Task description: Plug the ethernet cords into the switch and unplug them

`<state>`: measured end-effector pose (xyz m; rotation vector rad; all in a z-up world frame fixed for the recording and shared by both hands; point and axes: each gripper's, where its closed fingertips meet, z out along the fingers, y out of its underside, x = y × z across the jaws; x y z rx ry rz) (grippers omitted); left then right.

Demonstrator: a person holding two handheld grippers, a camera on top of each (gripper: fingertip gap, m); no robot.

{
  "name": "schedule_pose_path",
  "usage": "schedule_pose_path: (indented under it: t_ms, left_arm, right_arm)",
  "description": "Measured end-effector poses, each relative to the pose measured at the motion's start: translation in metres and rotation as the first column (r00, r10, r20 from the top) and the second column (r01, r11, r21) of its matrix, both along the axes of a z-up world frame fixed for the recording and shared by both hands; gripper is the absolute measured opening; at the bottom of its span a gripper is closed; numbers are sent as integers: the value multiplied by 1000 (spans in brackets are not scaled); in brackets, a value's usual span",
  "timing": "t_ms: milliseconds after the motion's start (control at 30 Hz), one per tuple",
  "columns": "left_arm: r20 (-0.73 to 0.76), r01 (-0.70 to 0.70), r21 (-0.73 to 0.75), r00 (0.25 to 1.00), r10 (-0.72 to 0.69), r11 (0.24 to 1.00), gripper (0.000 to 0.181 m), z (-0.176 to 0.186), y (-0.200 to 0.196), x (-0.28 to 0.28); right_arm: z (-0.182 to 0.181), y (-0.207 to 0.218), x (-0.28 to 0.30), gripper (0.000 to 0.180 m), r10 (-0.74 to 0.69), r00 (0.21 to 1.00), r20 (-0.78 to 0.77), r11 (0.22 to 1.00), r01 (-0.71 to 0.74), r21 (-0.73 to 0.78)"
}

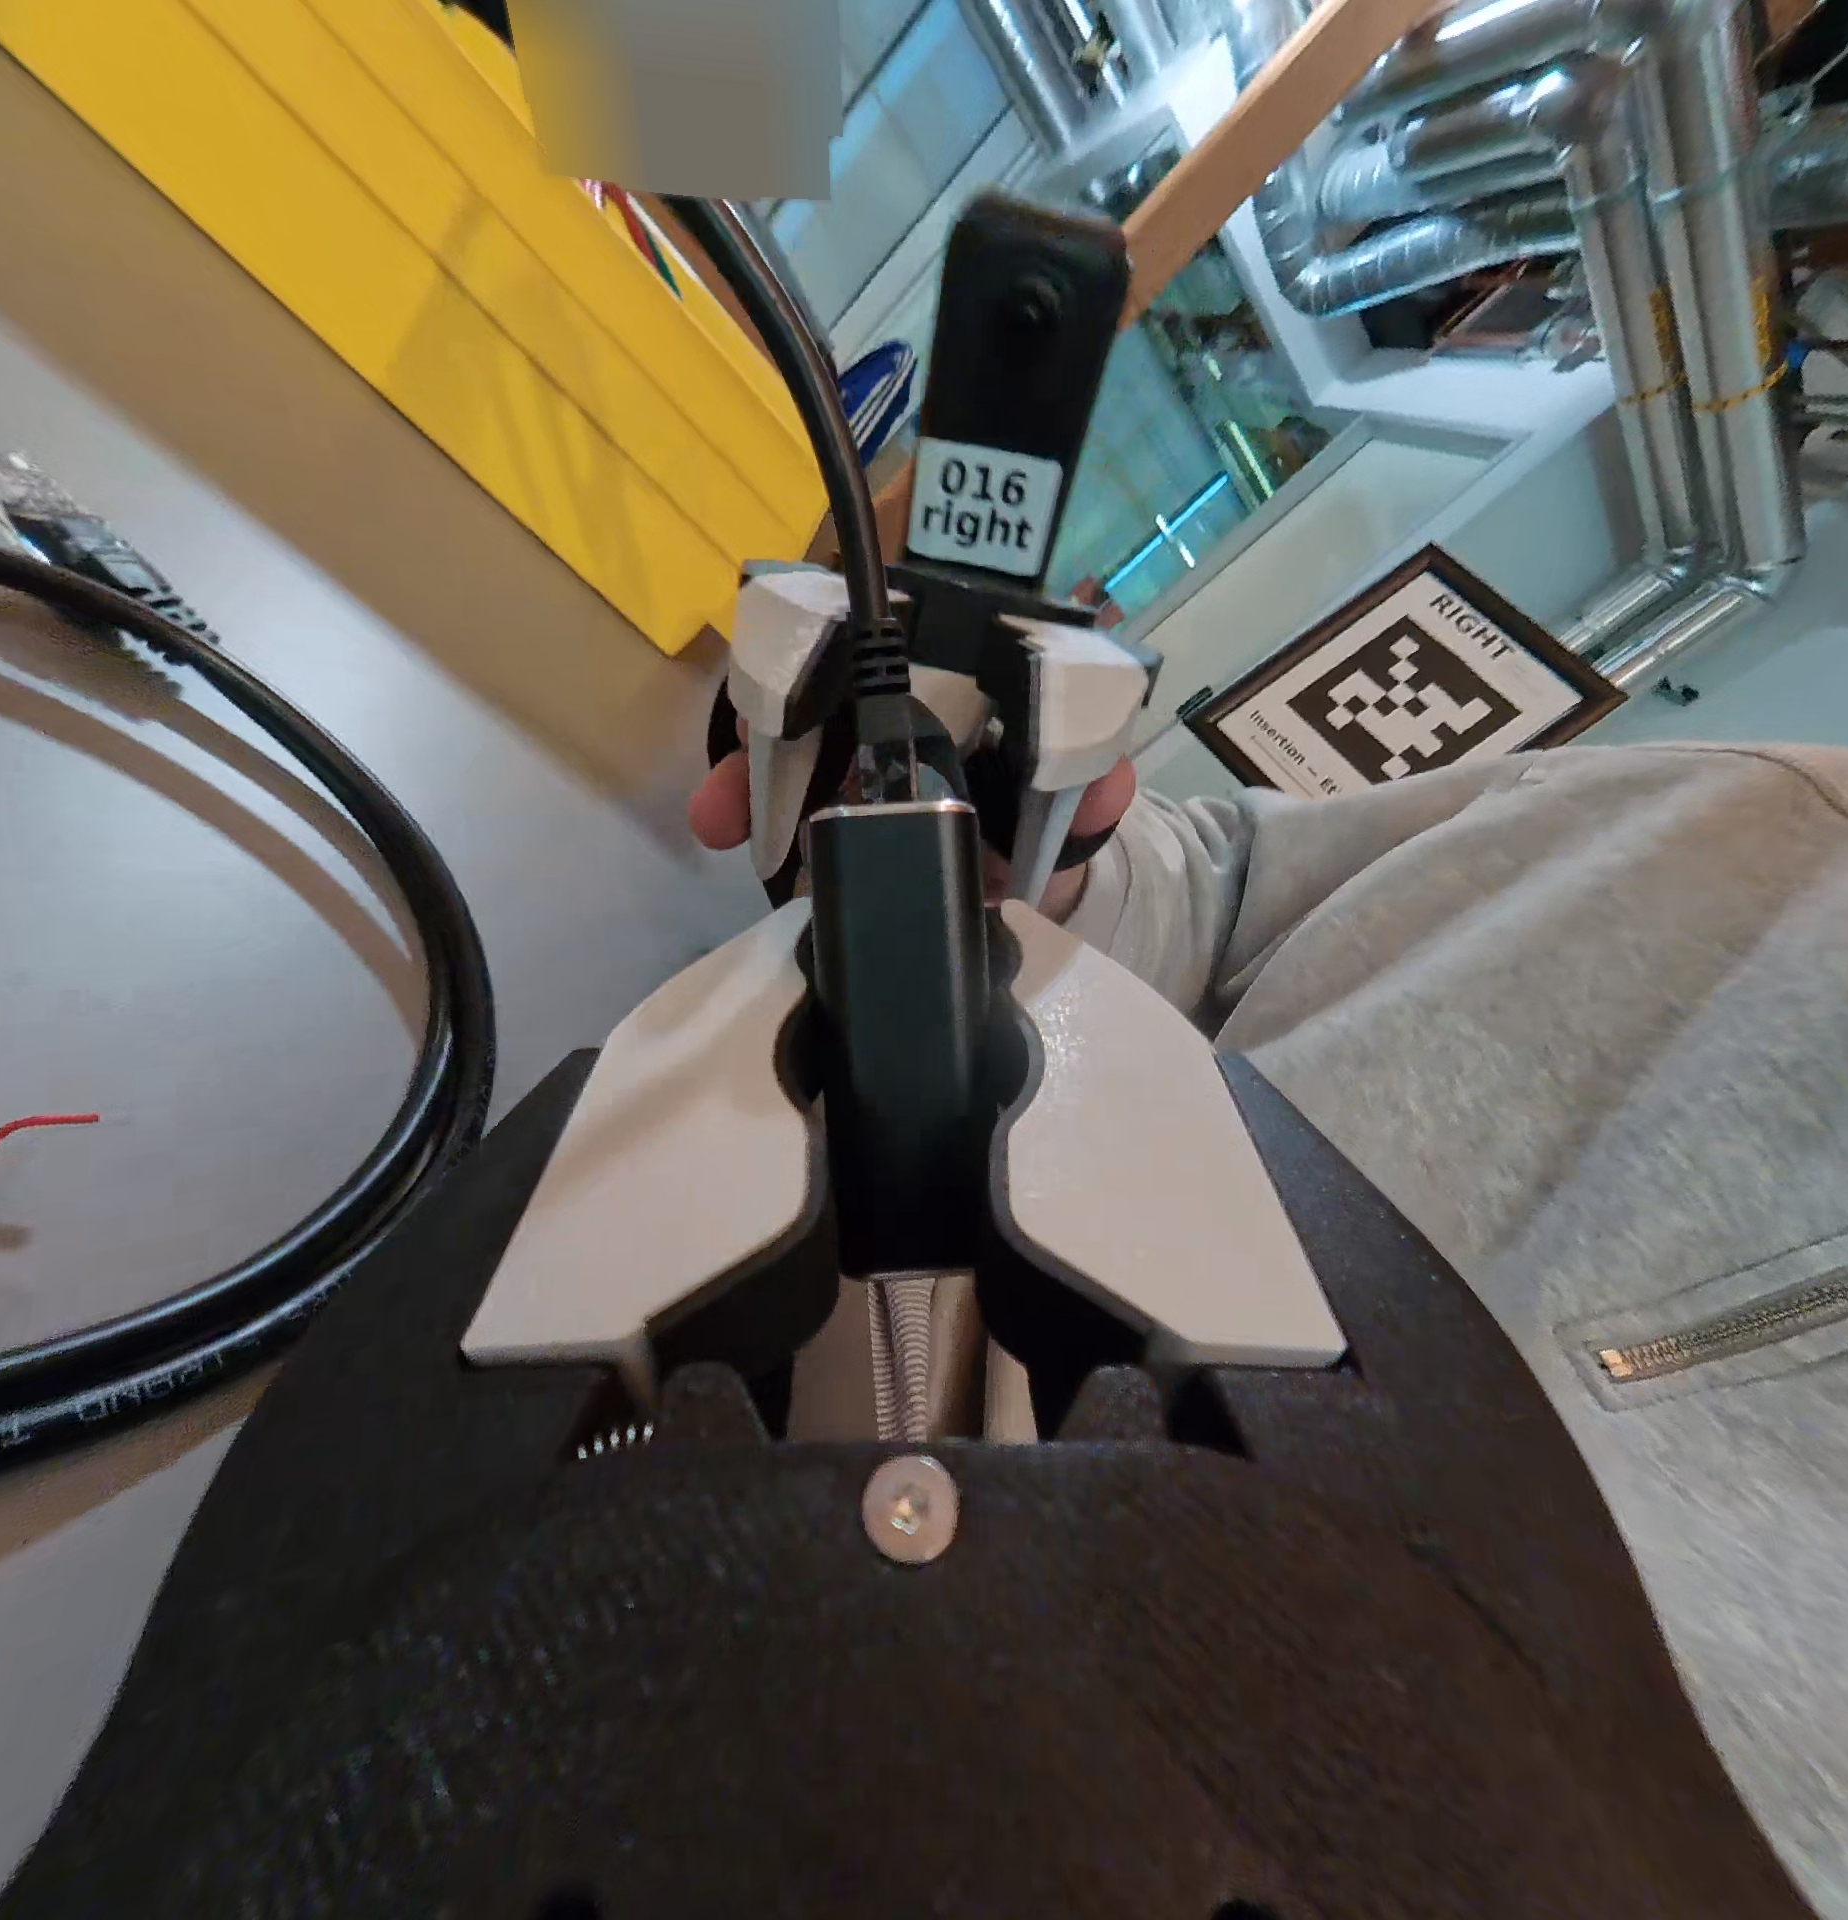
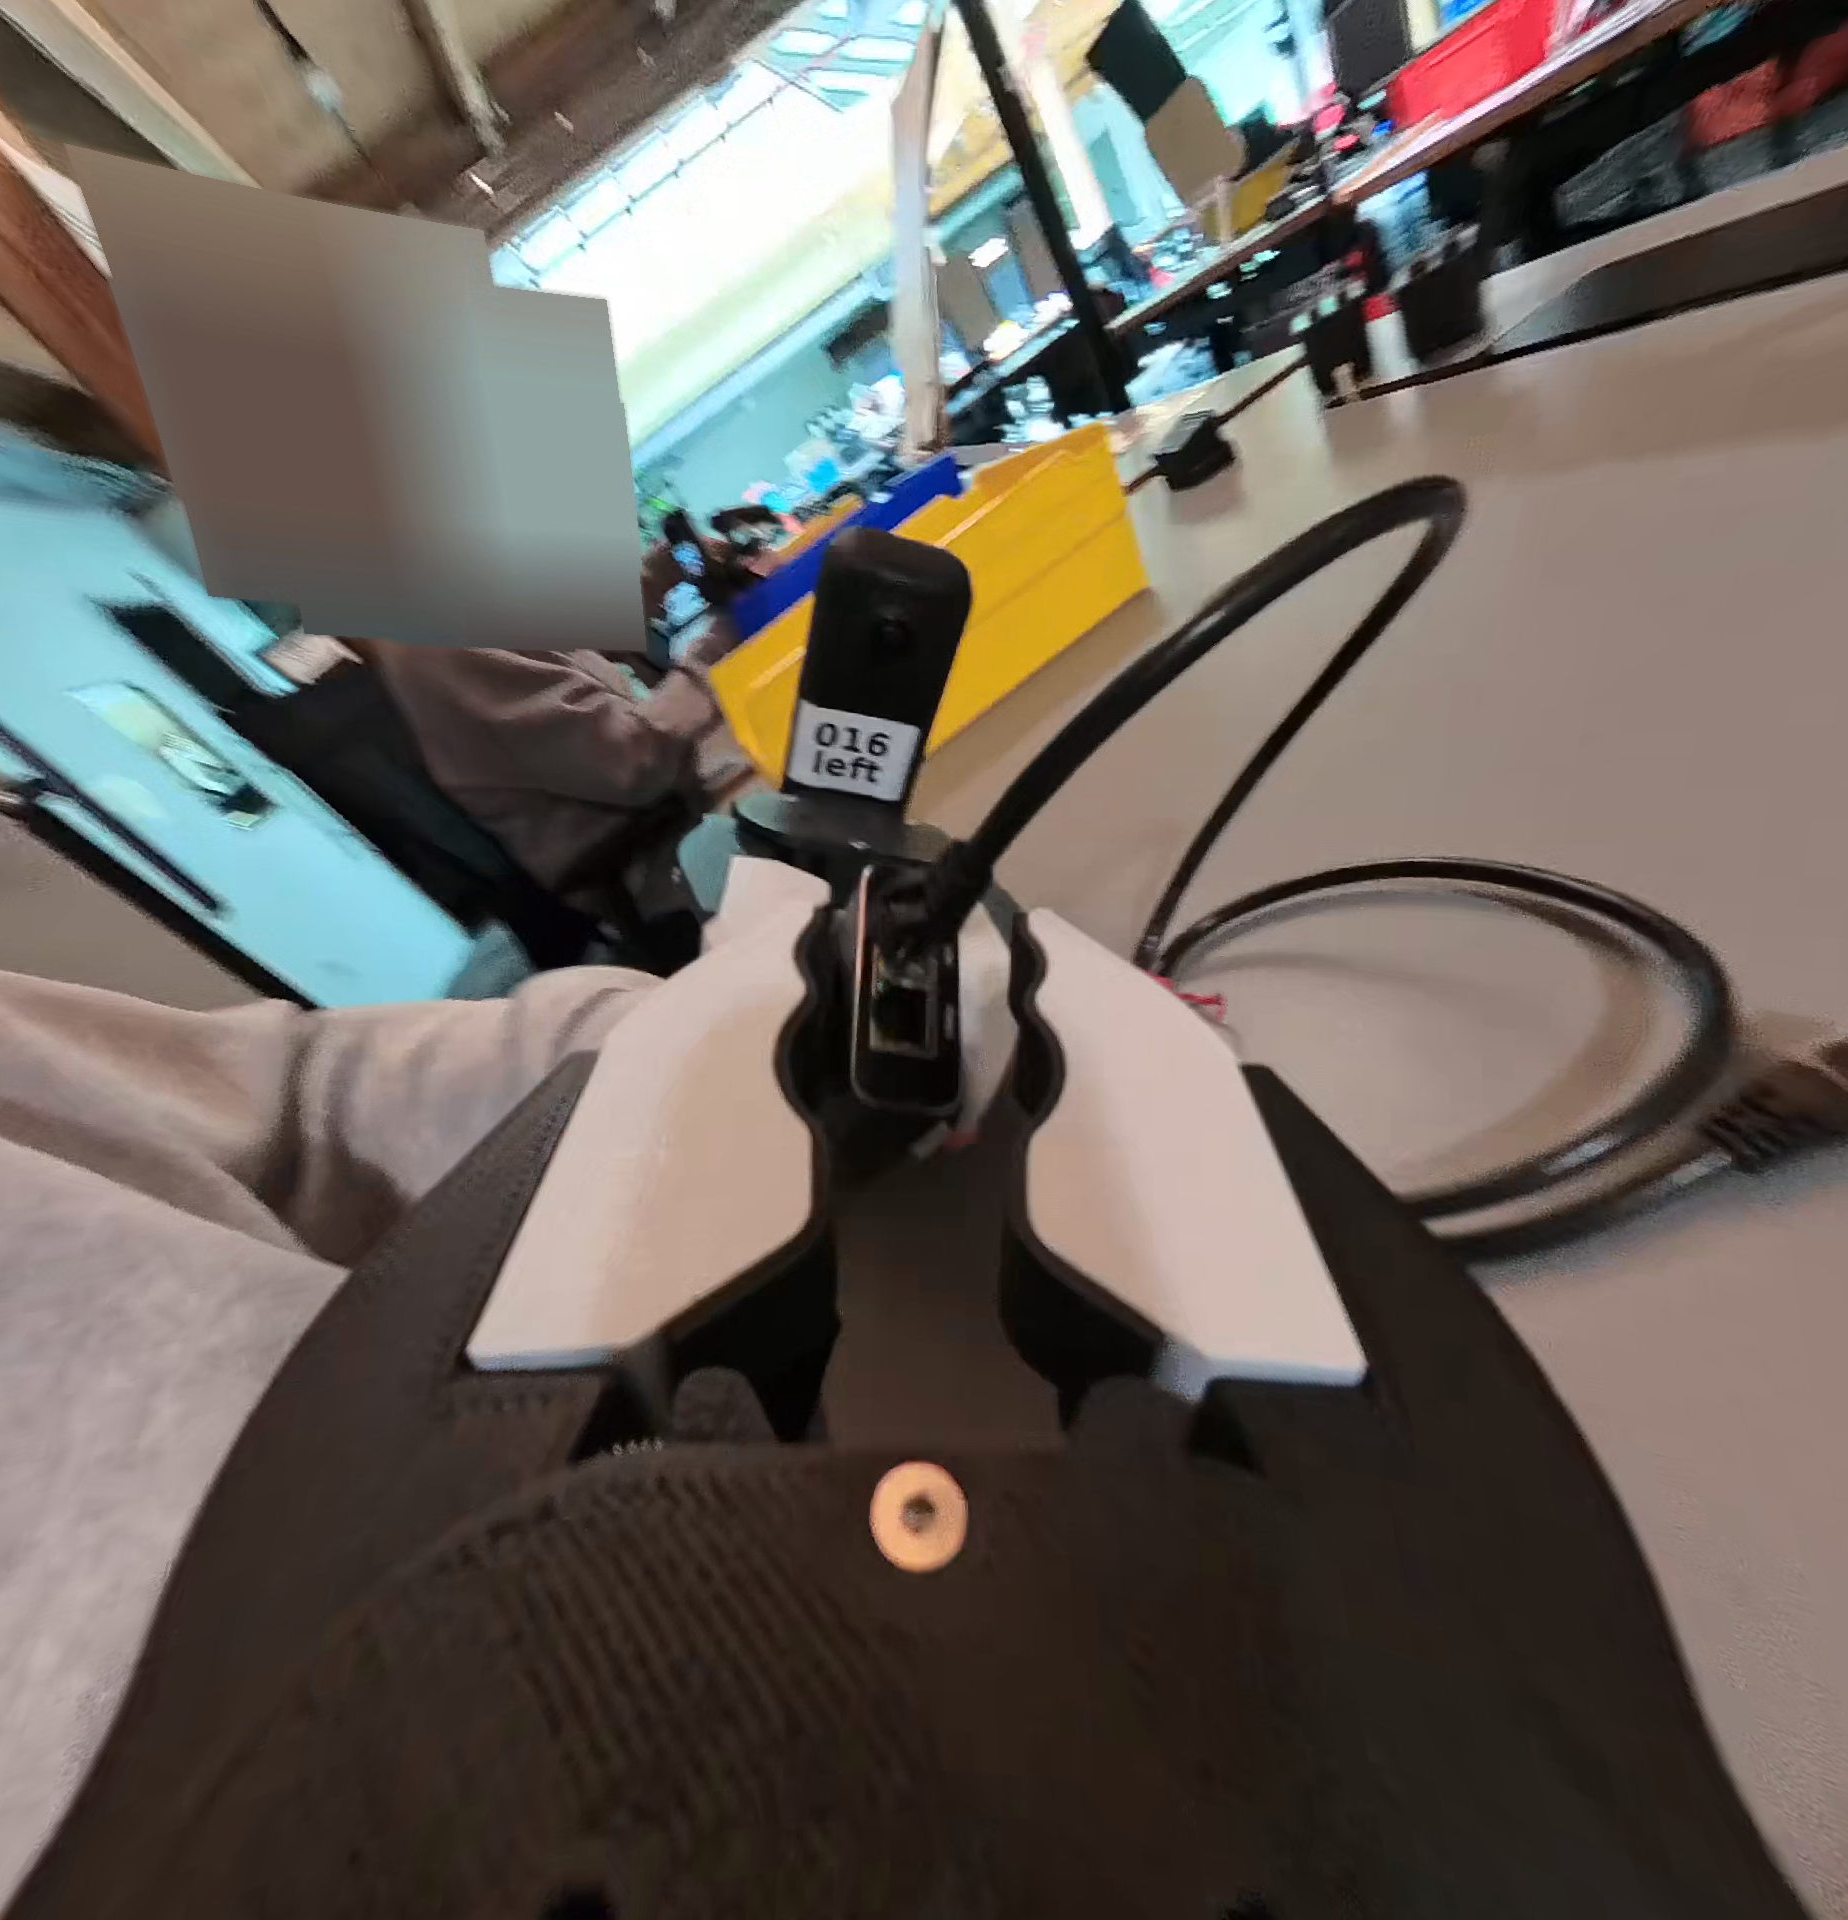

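Grey tabletop [image 1: 172, 831] is seen at the far left of the left wrist view, where a coiled black cord [image 1: 421, 935] is laid with its loose plug [image 1: 68, 530] pointing away and a red wire [image 1: 26, 1127] lying near the edge; a yellow bin [image 1: 432, 312] is set behind them. At centre, the slim black switch [image 1: 894, 1039] is clamped between the fingers of the left gripper [image 1: 899, 935], its long axis running straight ahead toward the right gripper [image 1: 909, 686], which faces it head-on. A second cord [image 1: 795, 343] is seated in the far end of the switch by its plug [image 1: 880, 665], and the right gripper's fingers are spread to either side of that plug, neither visibly pressed against it. An empty port [image 2: 899, 1029] is shown beside the seated plug in the right wrist view. The right gripper is judged the nearer to the plug, and a pull along the switch's axis would be needed. To the right, a framed marker sign [image 1: 1408, 675] and a grey sleeve [image 1: 1522, 1039] are seen, neither obstructing.
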<state>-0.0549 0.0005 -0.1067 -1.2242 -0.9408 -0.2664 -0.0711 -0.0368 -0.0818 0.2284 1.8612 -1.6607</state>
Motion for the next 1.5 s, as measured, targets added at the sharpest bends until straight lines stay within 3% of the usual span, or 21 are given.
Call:
schedule_pose_path:
  t_ms: [100, 200, 500, 667, 900, 1067, 1133, 1200, 1233, 1367, 1500]
  left_arm:
    - [25, 22, -38, 999, -21, 999, 26, -5, 9, 1]
    - [24, 28, -32, 999, -28, 999, 25, -5, 11, 2]
    - [30, 1, -5, 1000, 0, 1000, 25, -4, 6, -1]
    - [18, -1, -9, 1000, 1, 1000, 25, -3, 6, 0]
    - [-61, -89, -122, 995, 82, 989, 25, -2, 13, -2]
    - [-96, -115, -49, 989, 110, 992, 26, 7, 18, -2]
    - [-95, -81, -5, 992, 80, 997, 30, 10, 21, 0]
    - [-133, -22, 94, 990, 34, 995, 57, 21, 21, 5]
    - [-118, -10, 114, 993, 24, 993, 61, 20, 20, 5]
    - [-103, -12, 117, 994, 24, 993, 60, 19, 20, 3]
    - [-62, -26, 102, 998, 32, 994, 36, 13, 19, 1]
  right_arm:
    - [-3, 0, 6, 29, 73, 992, 101, 997, -73, -2]
    - [-4, 1, 5, 21, 73, 993, 94, 997, -74, 4]
    - [-5, 5, -1, 29, 67, 987, 149, 998, -67, -5]
    - [-9, 4, 7, 28, 91, 992, 91, 995, -93, 26]
    - [-2, 4, 13, 27, 119, 979, 165, 993, -117, -23]
    - [3, 7, 13, 21, 136, 970, 201, 990, -126, -62]
    - [4, 8, 15, 21, 155, 962, 226, 987, -143, -67]
    - [2, 8, 17, 20, 177, 952, 251, 984, -168, -55]
    - [-1, 7, 18, 20, 174, 953, 247, 985, -171, -36]
    - [-4, 6, 18, 20, 167, 963, 212, 986, -168, -12]
    - [-5, 7, 21, 19, 172, 969, 175, 985, -174, -3]
